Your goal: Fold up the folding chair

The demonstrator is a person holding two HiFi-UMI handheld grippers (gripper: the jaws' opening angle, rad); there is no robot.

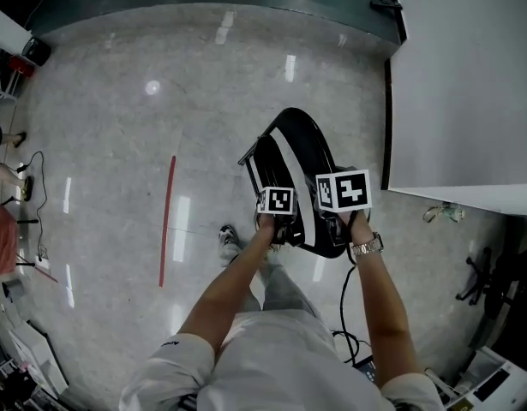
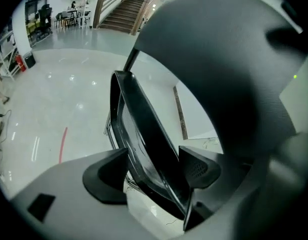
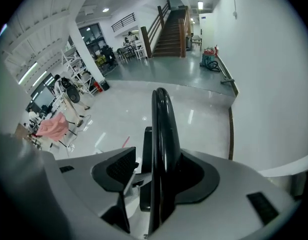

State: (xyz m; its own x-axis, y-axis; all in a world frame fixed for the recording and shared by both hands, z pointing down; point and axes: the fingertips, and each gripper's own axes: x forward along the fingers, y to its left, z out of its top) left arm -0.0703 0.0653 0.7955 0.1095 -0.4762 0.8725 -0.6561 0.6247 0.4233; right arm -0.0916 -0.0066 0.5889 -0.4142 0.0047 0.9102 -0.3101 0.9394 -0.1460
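Fingers (image 2: 106,176) of the left gripper (image 2: 154,156) were set partly apart, and a thick black part of the folding chair (image 1: 308,157) was caught on a slant between them. No gap could be seen at either pad, so the chair looked squeezed there.

Fingers (image 3: 116,170) of the right gripper (image 3: 158,160) were placed around the thin black top edge of the same chair. The right pad was laid against that edge. A small gap was seen at the left pad, so the chair was not squeezed there.

Both grippers were pointed steeply down, side by side. A cube with square marks (image 1: 276,201) was seen on top of each one. Each gripper was held in one hand of a person, and a watch (image 1: 367,247) was worn on the right wrist.

The chair's flat parts were seen close together. The chair was stood up on the shiny grey floor (image 1: 117,144), just beyond the person's shoe (image 1: 229,242). A white wall (image 1: 469,84) was seen close on its right. A red line (image 1: 167,221) was marked on the floor well off to the left. Stairs (image 3: 171,31) were seen at the far end of the room.
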